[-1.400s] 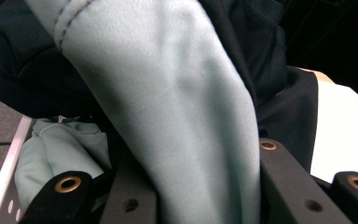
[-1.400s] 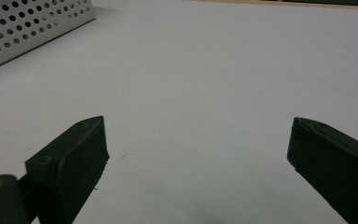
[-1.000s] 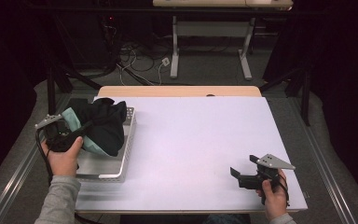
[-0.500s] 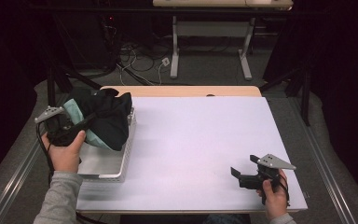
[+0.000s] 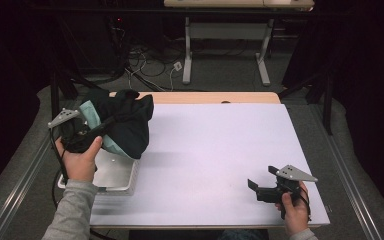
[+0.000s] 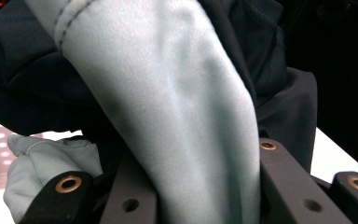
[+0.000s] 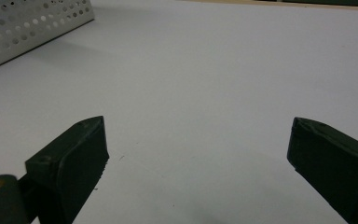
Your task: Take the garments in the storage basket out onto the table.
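Note:
A dark garment (image 5: 127,125) with a pale mint lining hangs in the air over the left side of the table. My left gripper (image 5: 96,133) is shut on it, and the cloth hides most of the jaws. In the left gripper view the mint fabric (image 6: 168,102) runs up between the two black jaws, with dark folds (image 6: 37,88) behind it. My right gripper (image 5: 262,178) rests low near the table's front right corner. Its jaws stand wide apart with nothing between them, over bare white tabletop (image 7: 198,149).
A white perforated tray (image 5: 116,176) sits on the table's left side, below the lifted garment; its holed wall (image 7: 28,23) appears far off in the right gripper view. The white tabletop (image 5: 220,140) spreads between the hands. Cables and table legs lie on the floor beyond.
My left gripper has lifted the garment up off the tray and carried it a little away from the person. The right gripper has stayed where it was.

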`<state>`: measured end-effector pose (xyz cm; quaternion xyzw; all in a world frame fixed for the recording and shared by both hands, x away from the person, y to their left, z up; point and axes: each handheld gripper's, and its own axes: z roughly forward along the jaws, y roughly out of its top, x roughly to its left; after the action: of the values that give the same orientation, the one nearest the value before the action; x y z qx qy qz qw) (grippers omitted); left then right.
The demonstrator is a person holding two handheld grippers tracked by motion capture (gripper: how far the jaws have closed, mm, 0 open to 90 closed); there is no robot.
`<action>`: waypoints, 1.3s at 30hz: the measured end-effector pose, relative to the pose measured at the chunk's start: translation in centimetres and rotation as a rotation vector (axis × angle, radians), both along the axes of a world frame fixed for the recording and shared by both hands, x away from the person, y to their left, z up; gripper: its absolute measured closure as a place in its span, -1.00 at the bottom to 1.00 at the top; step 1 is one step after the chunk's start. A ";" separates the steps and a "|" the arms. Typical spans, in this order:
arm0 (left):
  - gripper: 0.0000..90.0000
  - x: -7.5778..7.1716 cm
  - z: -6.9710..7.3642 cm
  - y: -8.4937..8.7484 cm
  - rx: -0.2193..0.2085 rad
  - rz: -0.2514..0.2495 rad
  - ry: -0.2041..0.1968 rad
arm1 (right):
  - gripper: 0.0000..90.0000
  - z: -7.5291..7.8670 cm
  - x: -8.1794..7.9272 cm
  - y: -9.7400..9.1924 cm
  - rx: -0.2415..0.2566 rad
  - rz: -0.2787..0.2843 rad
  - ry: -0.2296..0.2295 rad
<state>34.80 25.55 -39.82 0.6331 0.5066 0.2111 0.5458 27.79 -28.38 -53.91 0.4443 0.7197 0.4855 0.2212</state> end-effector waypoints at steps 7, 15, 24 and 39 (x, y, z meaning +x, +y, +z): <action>0.63 0.4 0.6 -1.7 0.002 -0.032 -0.011 | -0.90 0.0 0.0 0.0 0.003 -0.002 -0.001; 0.63 1.1 0.9 -3.9 -0.001 -0.070 -0.019 | -0.90 0.0 0.0 -0.1 0.002 0.001 -0.004; 0.63 1.7 1.0 -6.2 -0.001 -0.108 -0.027 | -0.90 0.1 0.0 -0.2 -0.002 -0.004 -0.001; 0.63 2.0 0.6 -8.7 0.002 -0.152 -0.033 | -0.90 0.2 0.0 -0.2 0.008 0.000 -0.009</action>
<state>36.80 16.80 -39.22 0.6668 0.4478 0.1801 0.5678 27.74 -28.59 -53.72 0.4429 0.7168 0.4904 0.2224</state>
